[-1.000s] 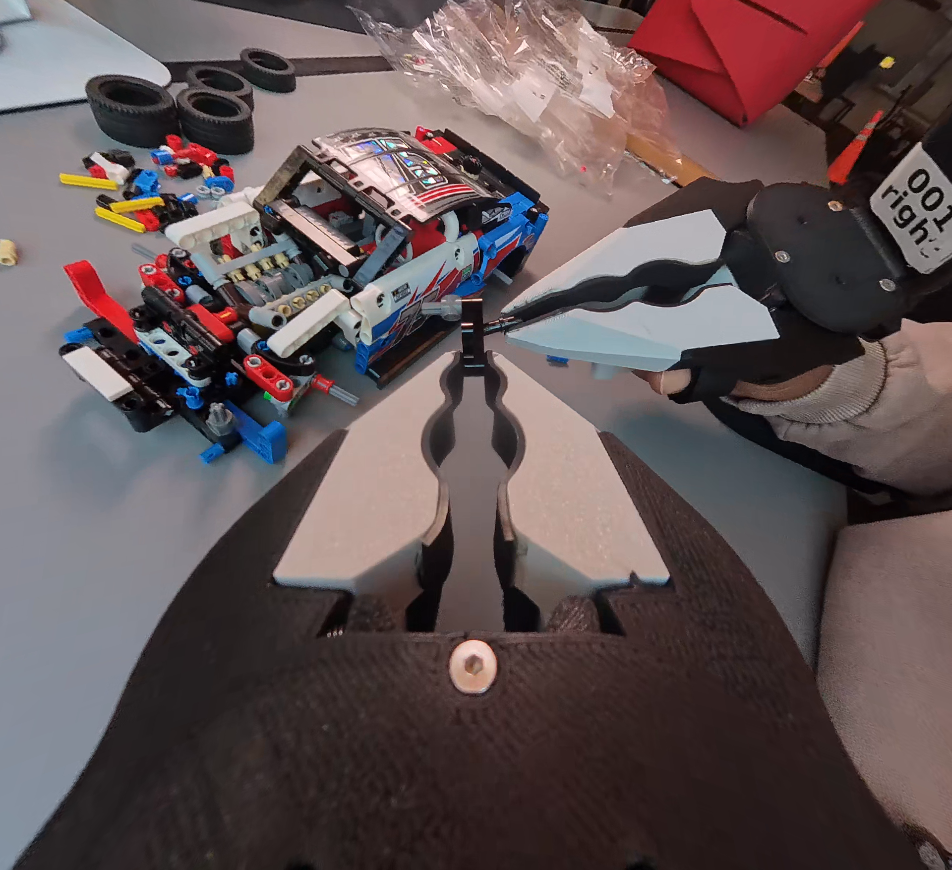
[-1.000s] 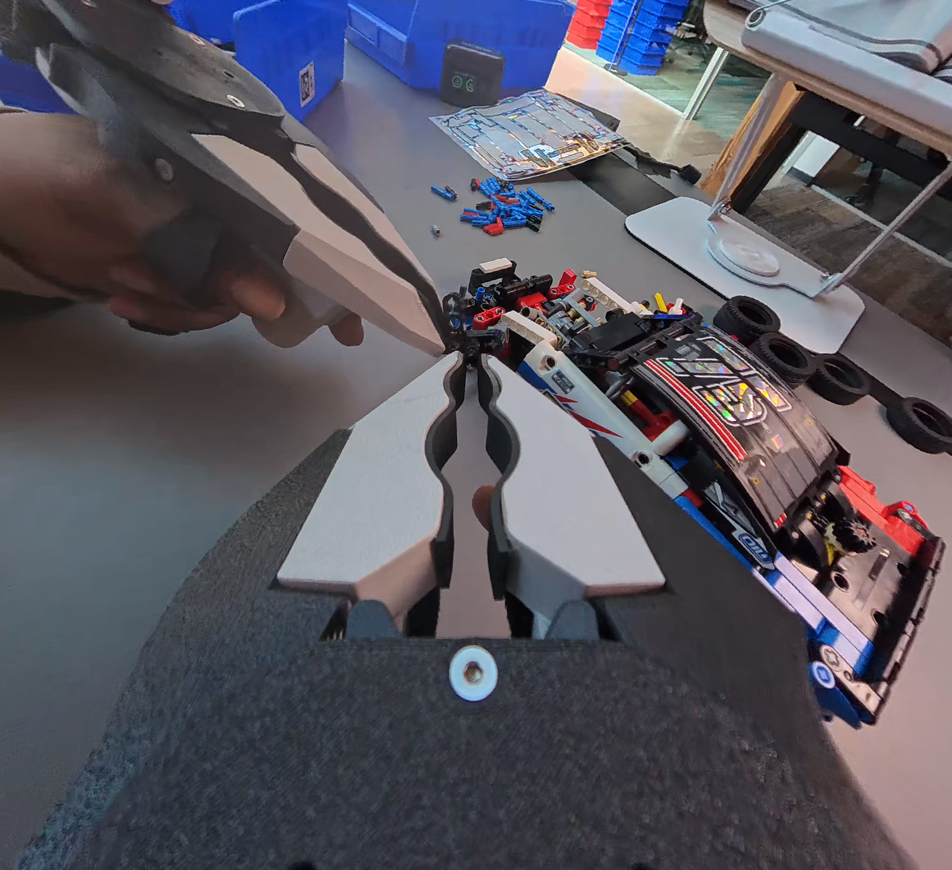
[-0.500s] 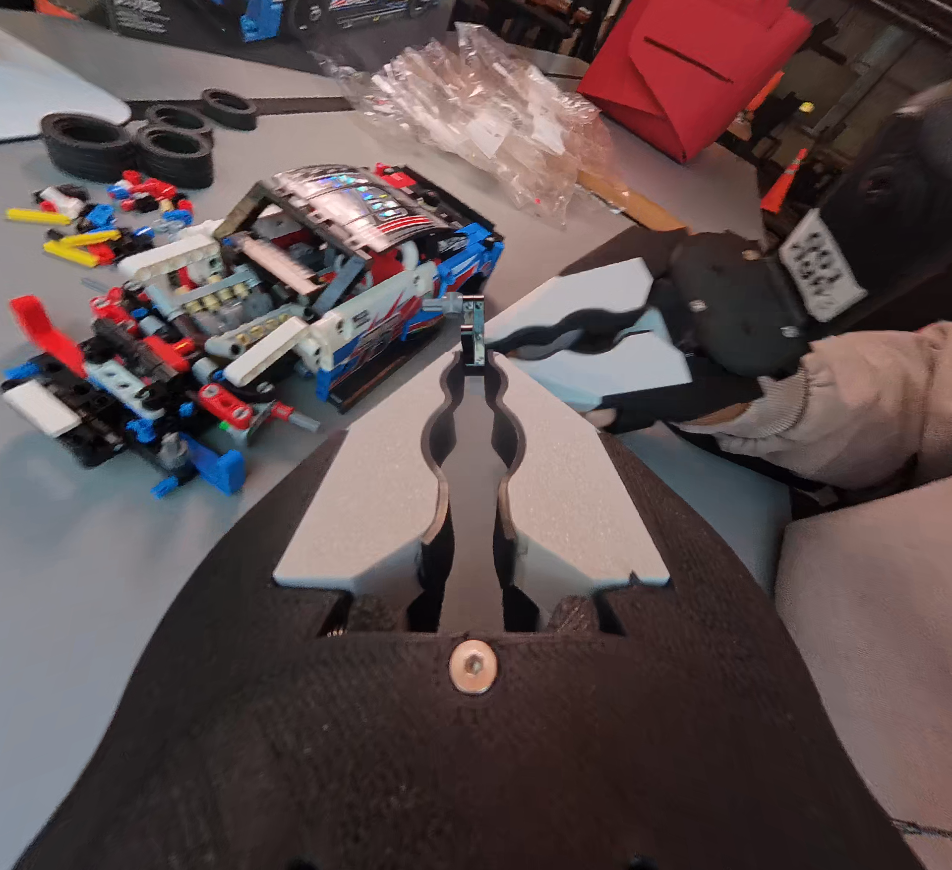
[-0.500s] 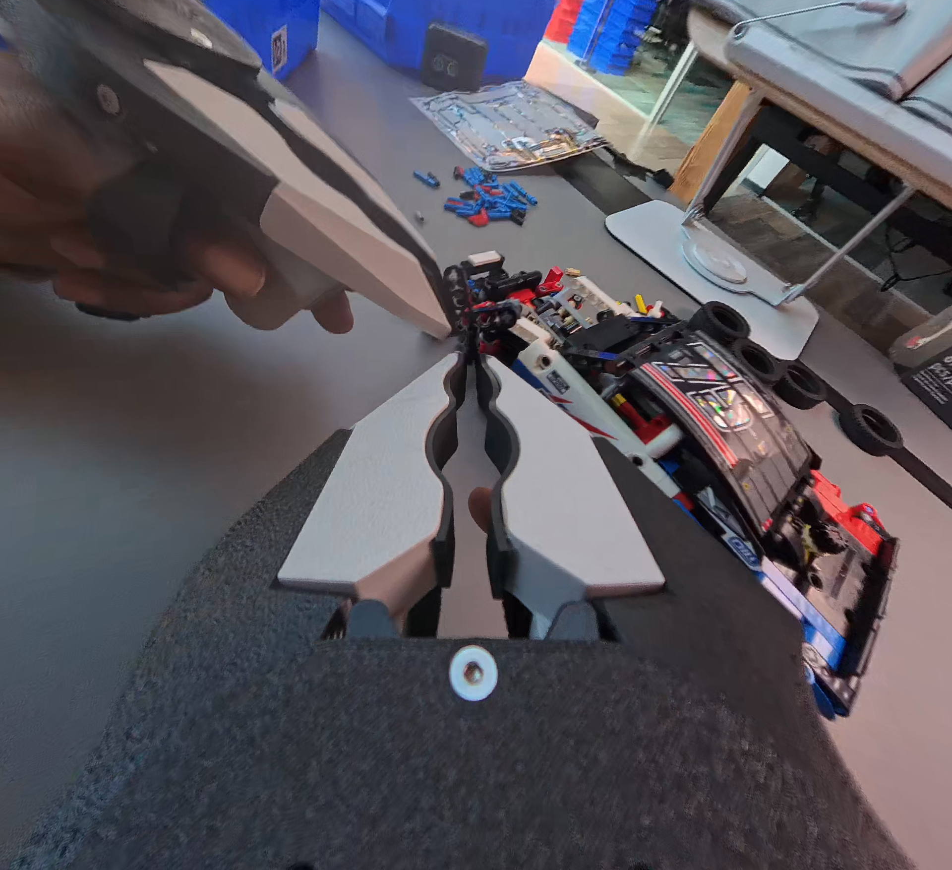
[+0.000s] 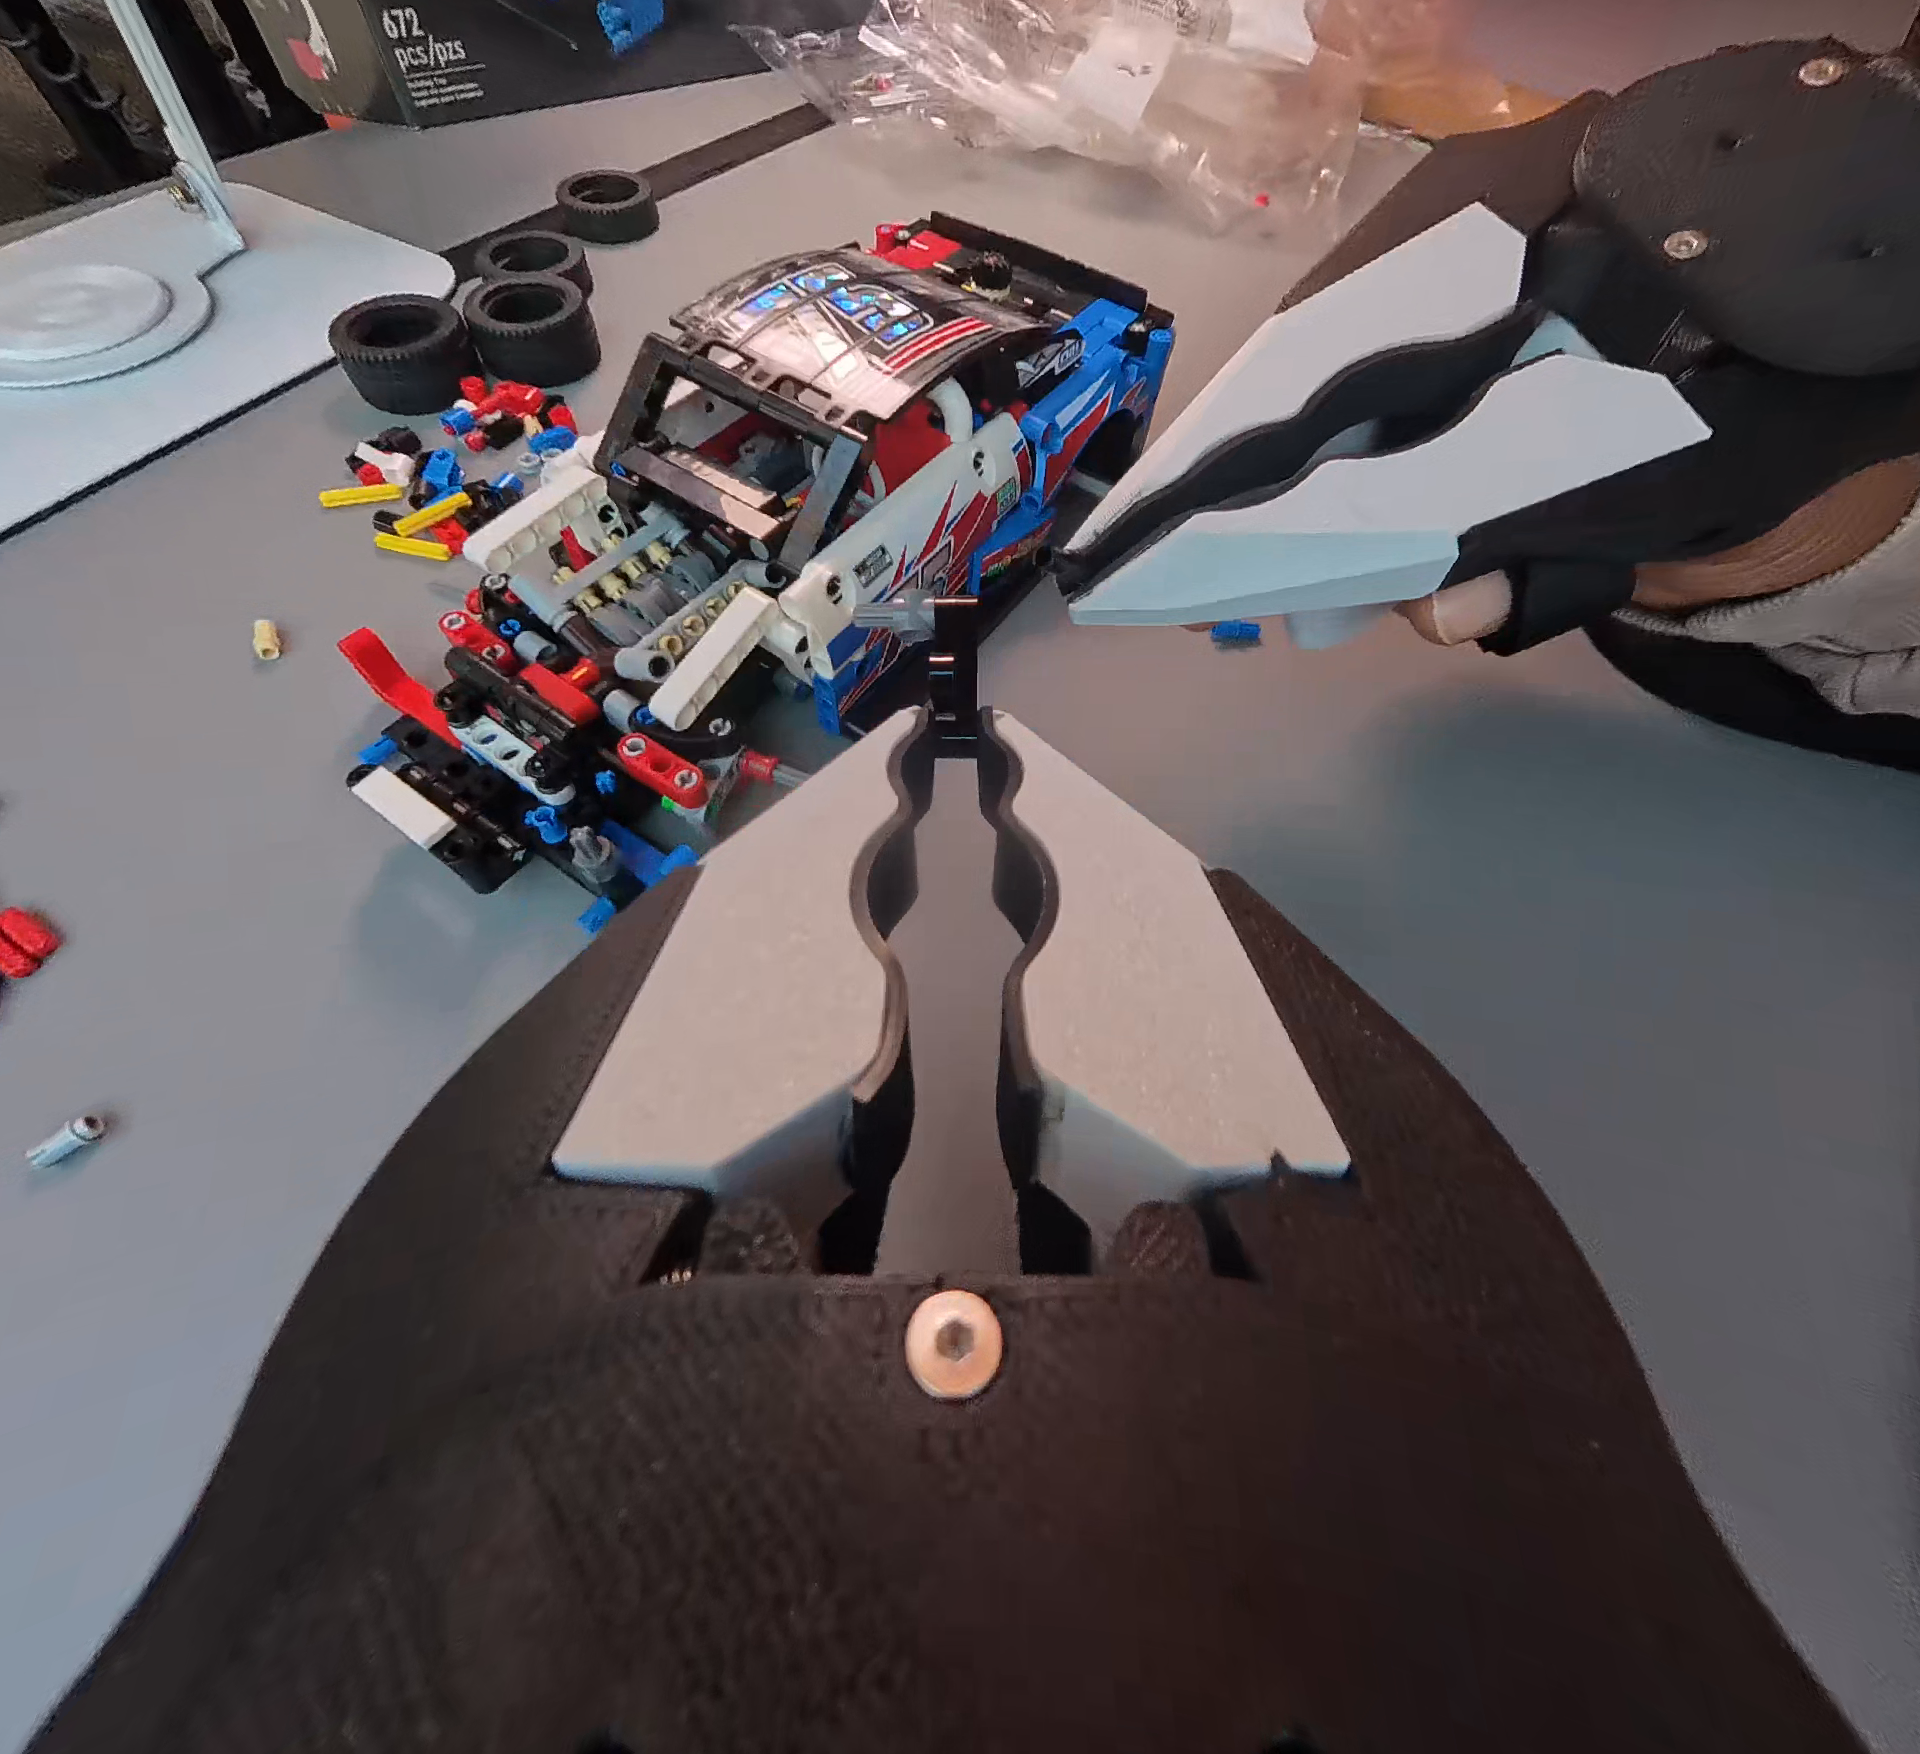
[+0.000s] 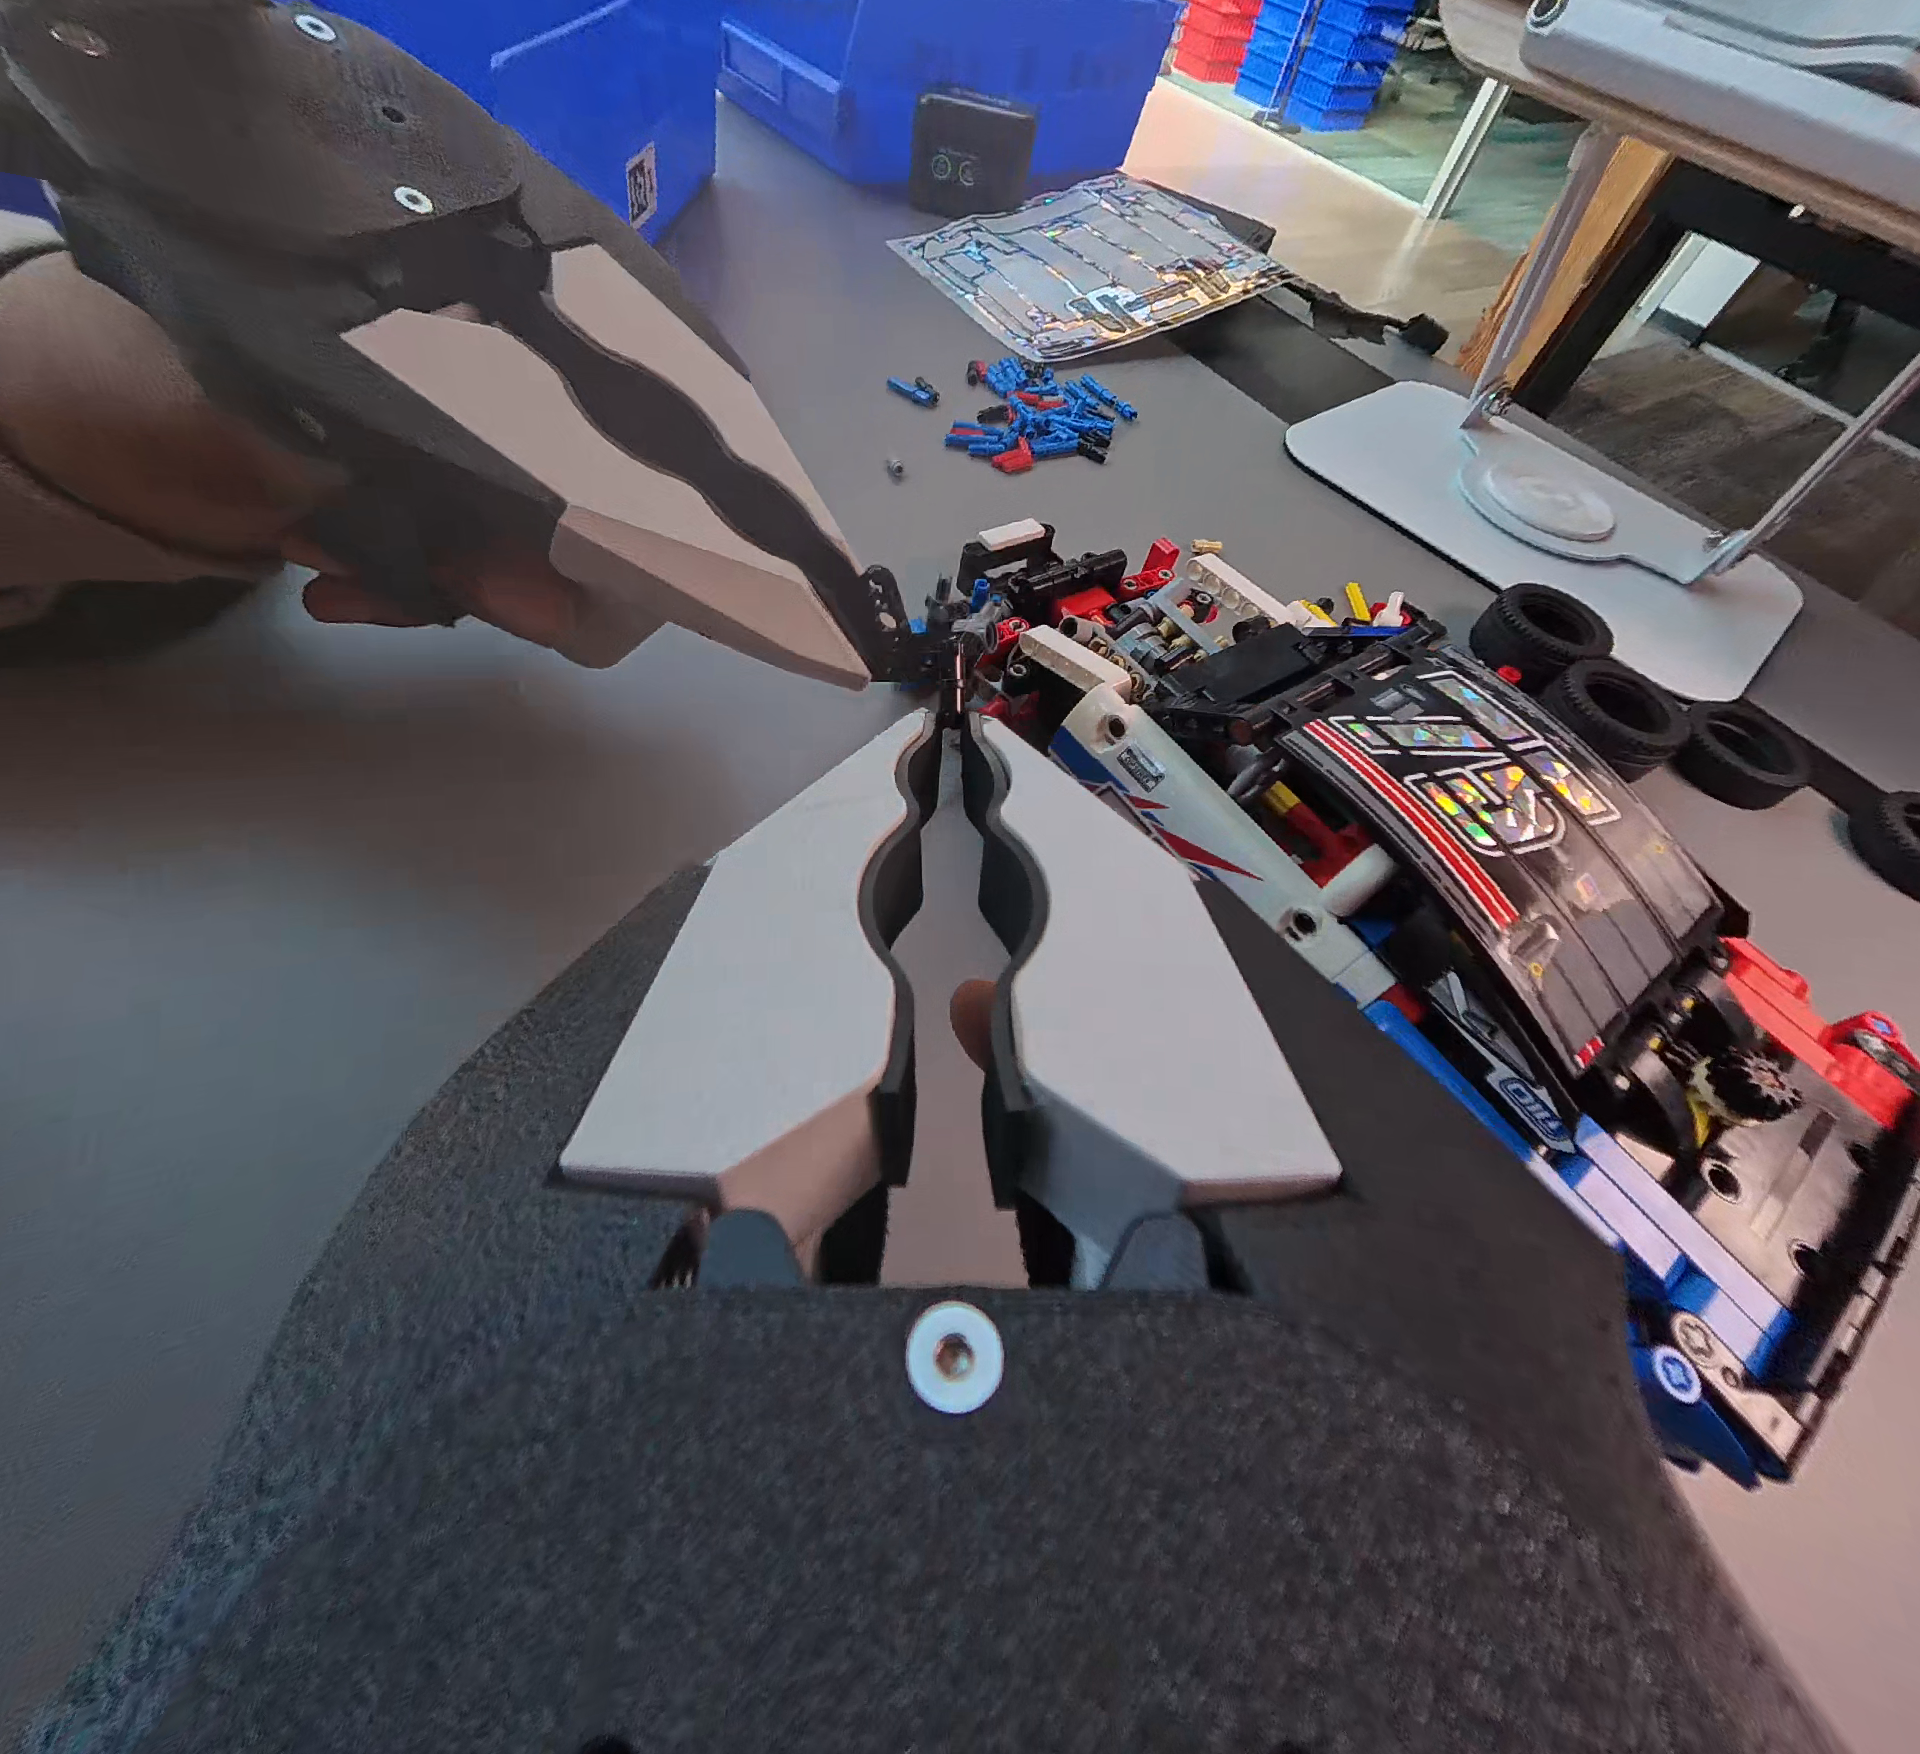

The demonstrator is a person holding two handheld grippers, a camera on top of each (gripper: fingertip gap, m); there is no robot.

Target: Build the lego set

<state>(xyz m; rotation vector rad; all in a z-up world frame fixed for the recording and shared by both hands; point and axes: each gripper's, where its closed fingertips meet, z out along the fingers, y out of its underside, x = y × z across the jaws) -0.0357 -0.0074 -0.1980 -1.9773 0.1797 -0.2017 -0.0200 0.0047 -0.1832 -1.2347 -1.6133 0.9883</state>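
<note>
Plainly, the half-built car [image 5: 831, 478] sits mid-bench [image 5: 1351, 977], glossy plastic on matte grey; a clumsy push could shove it into the loose pieces [image 5: 457, 468]; the left tool [image 5: 951, 717] is clamped on a thin black beam [image 5: 951, 655]; it may twist free; the right tool [image 6: 951, 717], pressed together nearby, holds nothing discernible.

The partly built race car [image 5: 831, 457] sits upright on the grey table, its body white, blue and red under a black roof with shiny stickers; the front end is open, showing grey engine parts and red and black beams. It has no wheels fitted: four black tyres [image 5: 468, 322] lie loose just beyond it. Small yellow, blue, red and black loose pieces [image 5: 436, 478] are scattered beside its nose. A slim black beam [image 5: 951, 655] stands upright, pinched at its lower end, near the car's side.
</note>
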